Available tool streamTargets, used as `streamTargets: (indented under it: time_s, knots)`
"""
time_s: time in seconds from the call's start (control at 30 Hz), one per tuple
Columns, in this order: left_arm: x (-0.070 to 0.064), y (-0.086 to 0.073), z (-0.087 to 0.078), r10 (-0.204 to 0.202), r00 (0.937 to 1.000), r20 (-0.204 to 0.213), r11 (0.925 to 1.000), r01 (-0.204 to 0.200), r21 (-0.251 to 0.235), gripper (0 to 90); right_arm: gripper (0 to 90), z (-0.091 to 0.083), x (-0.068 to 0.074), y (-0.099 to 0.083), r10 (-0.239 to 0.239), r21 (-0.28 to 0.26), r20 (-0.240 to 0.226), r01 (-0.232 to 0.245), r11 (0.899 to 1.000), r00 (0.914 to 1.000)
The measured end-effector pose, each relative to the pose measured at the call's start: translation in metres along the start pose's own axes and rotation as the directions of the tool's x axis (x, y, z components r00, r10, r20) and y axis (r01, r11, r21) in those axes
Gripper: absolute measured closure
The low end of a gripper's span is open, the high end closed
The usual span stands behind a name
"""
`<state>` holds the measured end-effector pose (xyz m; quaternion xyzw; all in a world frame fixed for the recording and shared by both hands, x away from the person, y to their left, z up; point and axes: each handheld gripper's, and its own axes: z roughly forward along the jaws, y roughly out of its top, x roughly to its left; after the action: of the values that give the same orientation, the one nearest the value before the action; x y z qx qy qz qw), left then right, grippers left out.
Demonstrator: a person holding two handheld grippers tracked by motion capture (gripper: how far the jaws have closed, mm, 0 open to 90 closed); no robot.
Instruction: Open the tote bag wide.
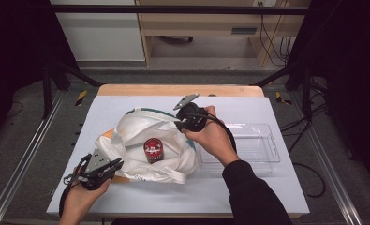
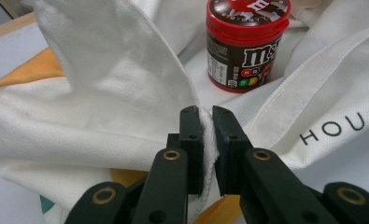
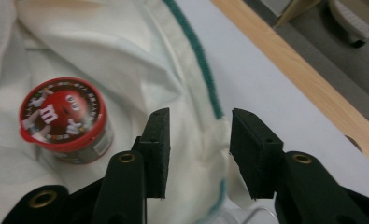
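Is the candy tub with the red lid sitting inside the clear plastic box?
No, the round red-lidded candy tub stands on the white cloth bag, beside the clear plastic box.

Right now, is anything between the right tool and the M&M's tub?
Yes. The right tool is open astride the white tote bag's green-trimmed edge, and that fabric lies between it and the M&M's tub. The left tool is shut on the bag's near edge.

High view looks down from afar; both gripper views closely share the candy tub (image 2: pixel 245 44).
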<state>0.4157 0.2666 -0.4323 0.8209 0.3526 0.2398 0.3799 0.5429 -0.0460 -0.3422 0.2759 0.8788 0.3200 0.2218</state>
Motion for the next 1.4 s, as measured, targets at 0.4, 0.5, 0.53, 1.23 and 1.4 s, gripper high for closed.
streamTargets:
  time_s: [0.4, 0.5, 0.53, 1.23, 1.4]
  knots:
    - [-0.003, -0.001, -0.004, 0.007, 1.0, 0.0, 0.9999, -0.007, -0.009, 82.6, 62.6, 0.035, 0.014, 0.003, -0.072, 0.126, -0.024, 0.074, 0.989, 0.9971]
    - [-0.004, -0.001, -0.005, 0.012, 0.9999, -0.005, 0.9999, -0.012, -0.004, 82.6, 81.2, 0.038, 0.014, 0.002, -0.078, 0.138, -0.034, 0.082, 0.987, 0.9964]
    - [-0.004, -0.001, -0.005, 0.011, 0.9999, -0.004, 0.9999, -0.011, -0.003, 82.6, 86.5, 0.039, 0.014, 0.003, -0.077, 0.145, -0.033, 0.081, 0.986, 0.9965]
    - [-0.004, -0.01, -0.013, 0.045, 0.9989, -0.007, 0.9985, -0.045, 0.032, 83.4, 89.8, 0.03, -0.02, -0.004, 0.011, 0.111, 0.038, -0.015, 0.994, 0.9992]
    - [-0.004, -0.015, -0.014, 0.035, 0.9994, -0.005, 0.9989, -0.035, 0.032, 83.5, 89.8, 0.03, -0.026, -0.005, 0.027, 0.105, 0.046, -0.032, 0.994, 0.9986]
